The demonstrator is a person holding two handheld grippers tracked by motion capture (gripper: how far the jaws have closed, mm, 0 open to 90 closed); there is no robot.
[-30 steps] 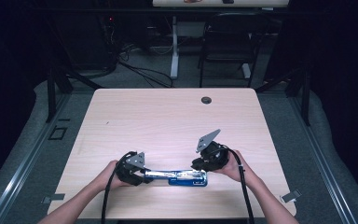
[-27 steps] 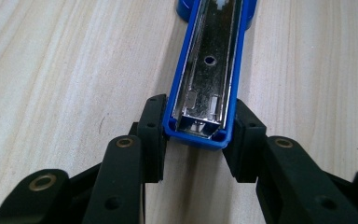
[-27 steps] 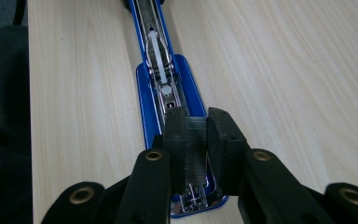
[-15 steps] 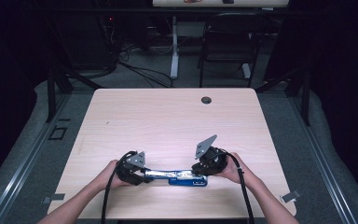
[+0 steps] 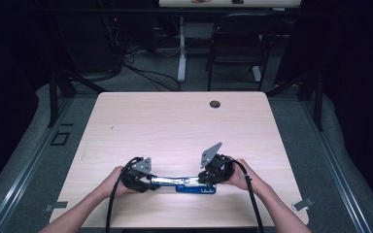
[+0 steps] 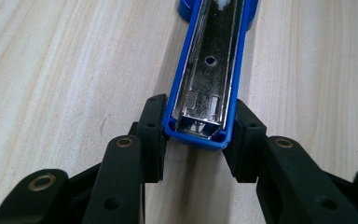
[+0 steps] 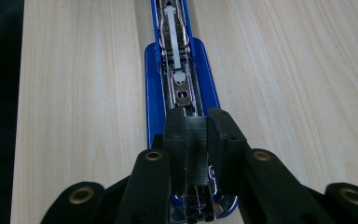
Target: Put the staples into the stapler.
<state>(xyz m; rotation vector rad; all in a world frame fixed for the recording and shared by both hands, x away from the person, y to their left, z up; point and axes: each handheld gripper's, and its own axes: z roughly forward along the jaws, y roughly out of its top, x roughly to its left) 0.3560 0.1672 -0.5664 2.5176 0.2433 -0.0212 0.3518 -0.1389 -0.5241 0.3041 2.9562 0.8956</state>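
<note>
A blue stapler (image 5: 194,186) lies folded open and flat near the table's front edge. In the left gripper view its blue lid with the metal channel (image 6: 209,65) runs away from me, and my left gripper (image 6: 198,133) is shut on the lid's near end. My right gripper (image 7: 196,119) is shut on a grey strip of staples (image 7: 196,149), held just over the stapler's open magazine (image 7: 176,56). In the high view the left gripper (image 5: 148,180) and right gripper (image 5: 208,175) sit at opposite ends of the stapler, a hand behind each.
The pale wooden table (image 5: 175,126) has a round cable hole (image 5: 215,104) at its far side. Beyond the far edge stand a dark chair (image 5: 235,43) and a white desk leg (image 5: 181,48), with cables on the floor.
My right gripper has come down and slightly toward the near edge with the staple strip, closer over the stapler. The left gripper and the stapler have stayed put.
</note>
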